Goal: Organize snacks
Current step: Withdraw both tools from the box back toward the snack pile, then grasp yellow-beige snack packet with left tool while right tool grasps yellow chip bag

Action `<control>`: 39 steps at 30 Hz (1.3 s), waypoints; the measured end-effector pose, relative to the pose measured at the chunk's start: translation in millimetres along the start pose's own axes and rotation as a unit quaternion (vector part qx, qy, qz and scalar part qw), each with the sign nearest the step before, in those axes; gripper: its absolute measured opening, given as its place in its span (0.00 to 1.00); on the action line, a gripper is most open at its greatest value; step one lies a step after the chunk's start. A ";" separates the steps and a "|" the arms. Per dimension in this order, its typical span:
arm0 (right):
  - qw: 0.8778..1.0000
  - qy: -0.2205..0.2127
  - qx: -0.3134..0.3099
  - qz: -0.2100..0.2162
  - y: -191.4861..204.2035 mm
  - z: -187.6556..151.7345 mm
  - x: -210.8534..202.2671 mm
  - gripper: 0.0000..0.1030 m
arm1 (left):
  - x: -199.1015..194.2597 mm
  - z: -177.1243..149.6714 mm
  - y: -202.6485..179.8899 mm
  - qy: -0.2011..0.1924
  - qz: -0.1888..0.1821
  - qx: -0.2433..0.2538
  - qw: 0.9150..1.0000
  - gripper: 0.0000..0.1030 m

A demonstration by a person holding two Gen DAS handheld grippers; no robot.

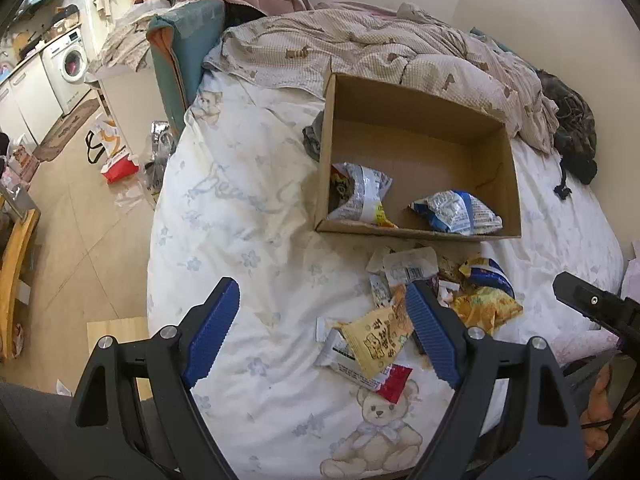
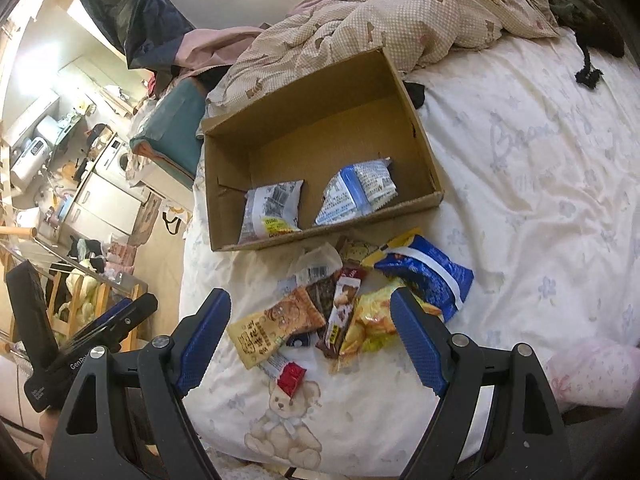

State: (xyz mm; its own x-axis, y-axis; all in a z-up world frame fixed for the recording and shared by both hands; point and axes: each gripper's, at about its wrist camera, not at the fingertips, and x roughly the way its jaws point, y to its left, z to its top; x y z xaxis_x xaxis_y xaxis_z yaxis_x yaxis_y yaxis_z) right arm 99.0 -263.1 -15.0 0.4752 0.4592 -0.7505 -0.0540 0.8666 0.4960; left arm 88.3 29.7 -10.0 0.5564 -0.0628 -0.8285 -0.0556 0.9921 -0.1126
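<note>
An open cardboard box [image 1: 416,96] [image 2: 320,80] lies on the bed with two snack packets inside: a silver one [image 1: 362,196] [image 2: 272,208] and a blue-and-white one [image 1: 456,212] [image 2: 356,194]. In front of the box sits a loose pile of snacks: a yellow packet [image 1: 378,340] [image 2: 272,326], a red sachet [image 1: 394,384] [image 2: 292,376], a brown bar [image 2: 342,308], a crinkled yellow bag [image 1: 486,306] [image 2: 372,324] and a blue bag [image 2: 430,276]. My left gripper [image 1: 322,304] hangs open above the pile's left part, holding nothing. My right gripper [image 2: 310,308] hovers open over the pile, empty too.
A rumpled beige quilt [image 1: 380,48] [image 2: 400,12] lies behind the box. The white bear-print sheet [image 1: 248,208] [image 2: 540,168] covers the bed; its left edge drops to a floor with bags [image 1: 116,160]. A dark cloth [image 1: 572,132] lies at the far right. The other gripper [image 1: 596,308] [image 2: 80,332] shows at each view's edge.
</note>
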 end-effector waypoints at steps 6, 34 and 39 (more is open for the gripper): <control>1.000 0.006 -0.003 -0.017 -9.4 -5.3 -1.8 0.82 | 5.7 -7.6 -3.1 0.013 0.006 0.007 1.000 0.80; 0.984 0.048 0.169 0.016 -71.3 -3.8 19.3 0.82 | 121.6 -29.3 -42.6 0.199 -0.045 0.004 0.979 0.80; 0.983 0.053 0.173 0.011 -76.0 -4.4 20.3 0.82 | 123.7 -31.1 -61.3 0.193 -0.069 0.018 0.979 0.65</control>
State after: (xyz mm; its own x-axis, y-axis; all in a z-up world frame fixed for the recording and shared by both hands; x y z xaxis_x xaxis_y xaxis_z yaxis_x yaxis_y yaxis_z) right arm 108.9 -318.7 -69.9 0.3816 0.5115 -0.7699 0.2471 0.7462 0.6182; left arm 134.8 -42.2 -122.6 0.2016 -0.2251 -0.9532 0.0317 0.9742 -0.2234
